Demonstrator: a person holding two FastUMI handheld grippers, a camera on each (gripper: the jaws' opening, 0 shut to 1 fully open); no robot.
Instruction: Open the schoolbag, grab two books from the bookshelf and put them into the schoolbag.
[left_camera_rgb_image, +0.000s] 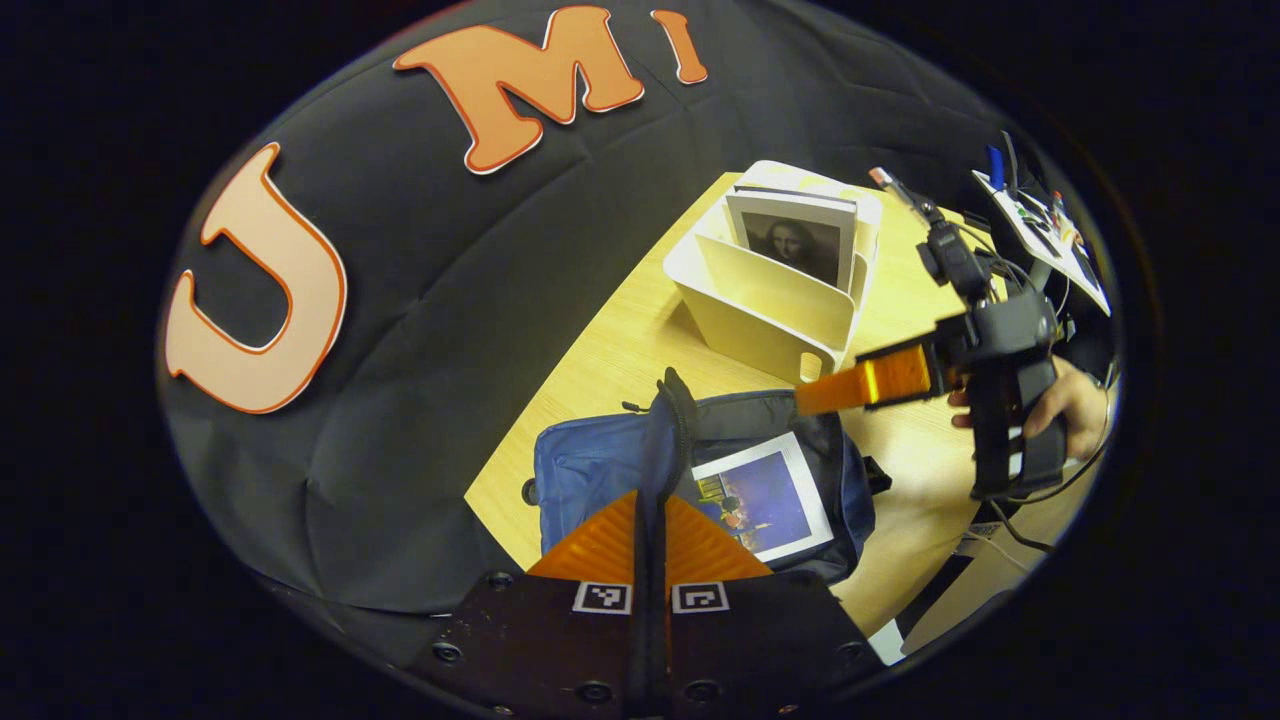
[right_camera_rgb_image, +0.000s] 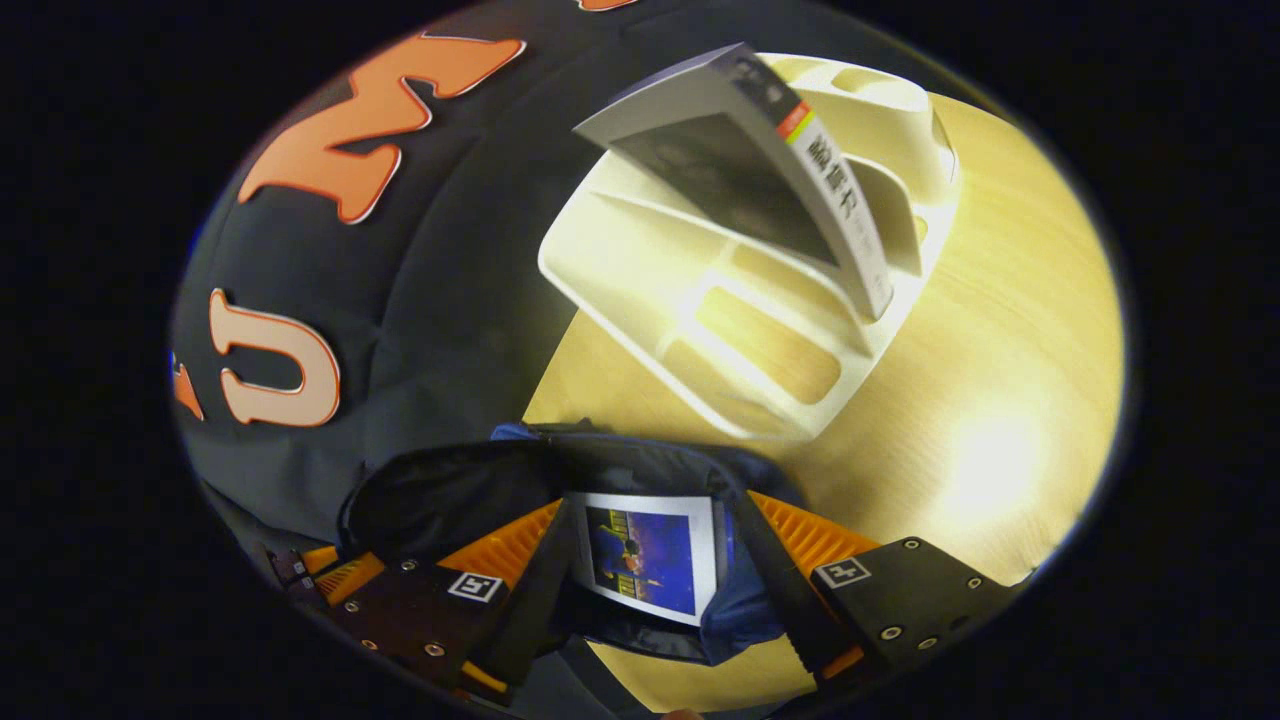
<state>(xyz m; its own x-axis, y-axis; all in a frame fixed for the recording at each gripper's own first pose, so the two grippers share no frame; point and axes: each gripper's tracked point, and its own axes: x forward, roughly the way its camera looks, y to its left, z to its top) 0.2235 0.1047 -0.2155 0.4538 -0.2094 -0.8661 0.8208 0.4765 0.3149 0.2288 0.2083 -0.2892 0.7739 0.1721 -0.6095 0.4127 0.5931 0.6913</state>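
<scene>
From my left hand-held gripper (left_camera_rgb_image: 650, 520), I see its fingers pressed together on the raised flap of the schoolbag (left_camera_rgb_image: 600, 465), holding the bag open on the tabletop (left_camera_rgb_image: 610, 350). Inside the opening lies a book with a blue cover (left_camera_rgb_image: 765, 495), at about 2 o'clock from my fingertips. The bookshelf (left_camera_rgb_image: 770, 300), a pale divided rack, stands beyond the bag toward 1 o'clock, with a second book (left_camera_rgb_image: 795, 235) upright in it. At 3 o'clock a hand (left_camera_rgb_image: 1075, 405) holds the right hand-held gripper (left_camera_rgb_image: 805, 395), its tips just over the bag's far rim; from here I cannot tell its state.

In the right gripper view, my right hand-held gripper's fingers stand apart above the open schoolbag, the blue-covered book between them but untouched. The bookshelf sits at 12 o'clock, its book leaning.
</scene>
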